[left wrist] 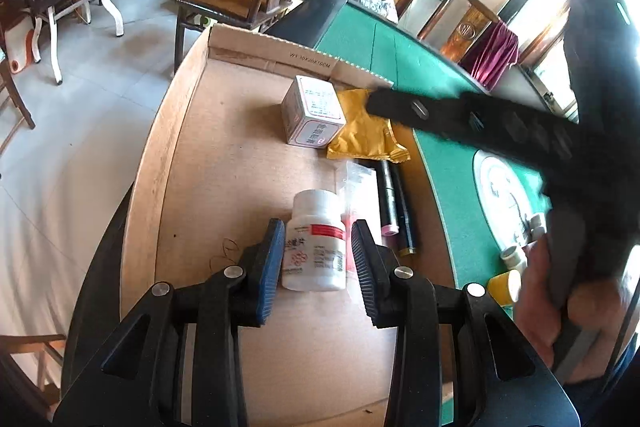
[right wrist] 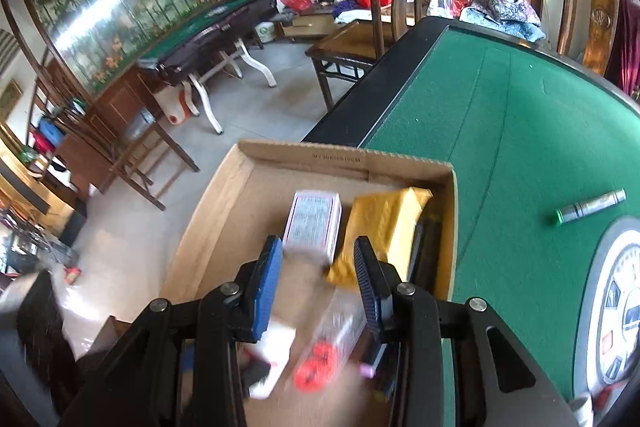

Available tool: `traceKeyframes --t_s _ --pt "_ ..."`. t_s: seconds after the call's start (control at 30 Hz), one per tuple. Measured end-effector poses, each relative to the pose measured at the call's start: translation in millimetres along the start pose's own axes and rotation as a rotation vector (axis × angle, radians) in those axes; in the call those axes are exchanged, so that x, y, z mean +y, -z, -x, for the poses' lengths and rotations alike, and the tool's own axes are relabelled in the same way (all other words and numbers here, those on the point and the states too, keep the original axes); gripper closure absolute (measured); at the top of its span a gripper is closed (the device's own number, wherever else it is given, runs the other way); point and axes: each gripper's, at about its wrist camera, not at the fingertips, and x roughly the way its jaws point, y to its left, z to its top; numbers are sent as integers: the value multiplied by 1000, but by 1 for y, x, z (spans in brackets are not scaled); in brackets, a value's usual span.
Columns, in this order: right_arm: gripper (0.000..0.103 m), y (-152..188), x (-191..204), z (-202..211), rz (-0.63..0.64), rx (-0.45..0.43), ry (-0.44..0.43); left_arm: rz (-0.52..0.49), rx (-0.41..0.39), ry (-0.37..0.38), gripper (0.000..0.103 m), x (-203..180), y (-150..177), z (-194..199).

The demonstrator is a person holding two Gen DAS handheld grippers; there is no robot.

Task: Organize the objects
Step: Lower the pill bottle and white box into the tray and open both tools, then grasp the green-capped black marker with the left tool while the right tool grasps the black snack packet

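Note:
A cardboard box [left wrist: 180,131] sits at the edge of a green felt table [left wrist: 360,43]. In it lie a white pill bottle [left wrist: 314,243], a white carton [left wrist: 310,115], a yellow pouch [left wrist: 366,131], a clear plastic bag [left wrist: 356,183] and dark tubes [left wrist: 394,203]. My left gripper [left wrist: 316,259] is open with its pads either side of the bottle, which rests on the box floor. My right gripper [right wrist: 316,287] is open and empty above the box [right wrist: 224,203]; the carton [right wrist: 314,223], pouch [right wrist: 384,223] and the bag with red pieces [right wrist: 324,359] lie below it.
A green-capped tube [right wrist: 588,211] lies on the felt [right wrist: 500,127]. Small white and yellow bottles [left wrist: 510,271] stand on the table to the right of the box. The right gripper's black body [left wrist: 480,131] reaches across above the box. A wooden chair [right wrist: 384,19] stands beyond the table.

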Motion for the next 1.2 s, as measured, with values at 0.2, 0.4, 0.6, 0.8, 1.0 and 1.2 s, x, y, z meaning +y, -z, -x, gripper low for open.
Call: traceKeyframes --t_s 0.2,0.4,0.6,0.8,1.0,1.2 --pt "65 56 -22 44 -35 -26 -51 12 -49 -7 69 -6 8 14" --pt "65 117 -66 98 -84 -79 -105 -77 -92 -3 69 -51 23 27" --pt "52 165 -114 156 -96 -198 -48 -178 -69 43 67 -113 53 15" --pt "51 191 -162 194 -170 -311 -22 -289 -17 61 67 -176 86 -9" --pt "51 195 -192 223 -301 -388 -70 -431 -2 16 67 -220 85 -21" --pt "45 204 -236 247 -480 -467 -98 -617 41 -25 66 -254 40 -46"
